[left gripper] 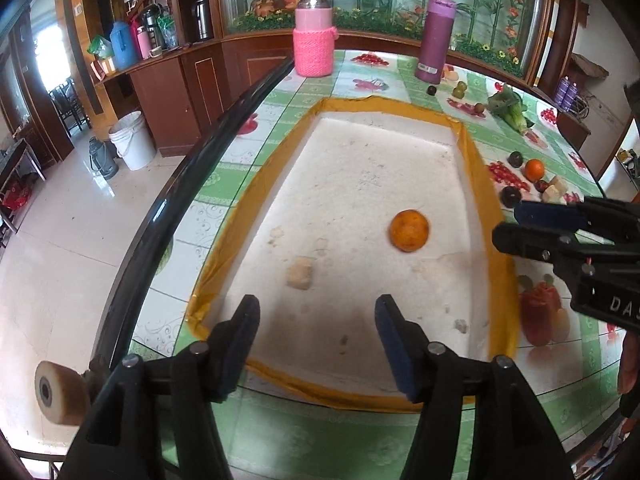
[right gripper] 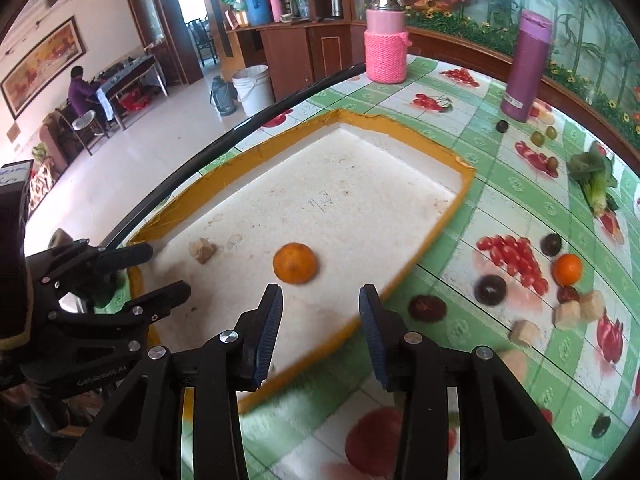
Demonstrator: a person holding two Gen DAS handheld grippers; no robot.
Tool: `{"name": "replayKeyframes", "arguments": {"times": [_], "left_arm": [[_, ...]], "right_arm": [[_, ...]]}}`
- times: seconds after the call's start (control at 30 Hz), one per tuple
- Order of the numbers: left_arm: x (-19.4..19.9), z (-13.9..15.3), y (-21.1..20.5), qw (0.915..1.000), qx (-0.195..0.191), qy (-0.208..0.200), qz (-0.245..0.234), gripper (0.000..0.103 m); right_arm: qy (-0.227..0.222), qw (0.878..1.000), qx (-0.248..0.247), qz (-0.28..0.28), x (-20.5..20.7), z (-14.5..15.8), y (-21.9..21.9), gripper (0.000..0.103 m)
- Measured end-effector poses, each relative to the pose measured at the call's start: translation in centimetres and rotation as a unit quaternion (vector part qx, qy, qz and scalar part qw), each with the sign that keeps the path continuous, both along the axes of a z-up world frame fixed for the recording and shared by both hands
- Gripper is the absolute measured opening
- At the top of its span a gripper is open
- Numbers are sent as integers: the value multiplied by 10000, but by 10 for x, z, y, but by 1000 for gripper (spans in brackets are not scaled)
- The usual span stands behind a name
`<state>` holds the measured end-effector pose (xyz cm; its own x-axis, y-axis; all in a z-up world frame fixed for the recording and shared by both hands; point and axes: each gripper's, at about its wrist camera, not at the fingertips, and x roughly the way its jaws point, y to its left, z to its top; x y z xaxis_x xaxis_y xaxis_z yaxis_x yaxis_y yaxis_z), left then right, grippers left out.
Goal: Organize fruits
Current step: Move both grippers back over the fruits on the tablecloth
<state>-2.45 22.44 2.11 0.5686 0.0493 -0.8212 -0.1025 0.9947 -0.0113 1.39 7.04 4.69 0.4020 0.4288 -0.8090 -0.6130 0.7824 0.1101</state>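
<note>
A white foam tray with a yellow taped rim (left gripper: 474, 160) (right gripper: 442, 222) lies on the table. Inside it sit an orange (left gripper: 410, 230) (right gripper: 296, 268) and a tan cube (left gripper: 300, 273) (right gripper: 203, 250). My left gripper (left gripper: 317, 304) (right gripper: 166, 270) hovers open over the tray's near end, nothing between its fingers. My right gripper (right gripper: 320, 292) (left gripper: 510, 224) is open above the tray's right rim, just short of the orange, and holds nothing. On the cloth to the right lie a second orange (right gripper: 567, 269) (left gripper: 534, 170), dark plums (right gripper: 491, 290) and tan cubes (right gripper: 568, 314).
A pink knit-covered jar (left gripper: 314, 46) and a purple flask (left gripper: 434, 40) stand at the table's far end. Small green fruits (right gripper: 538, 138) and a leafy vegetable (right gripper: 596, 184) lie at the far right. The table's black edge (left gripper: 180, 200) runs along the left, above tiled floor.
</note>
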Motion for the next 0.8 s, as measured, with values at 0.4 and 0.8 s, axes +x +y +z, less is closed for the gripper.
{"name": "replayKeyframes", "arguments": {"times": [0.4,0.8], "left_arm": [[-1,28,-88,9963,103,-300,-802,86],[-13,21,-183,9832,401,-38,-1778,89]], "right_arm": [[-160,9886,-120,-1494,-22,-5,-153,65],[364,9779,81,-2055,-16,-47,-241,71]]}}
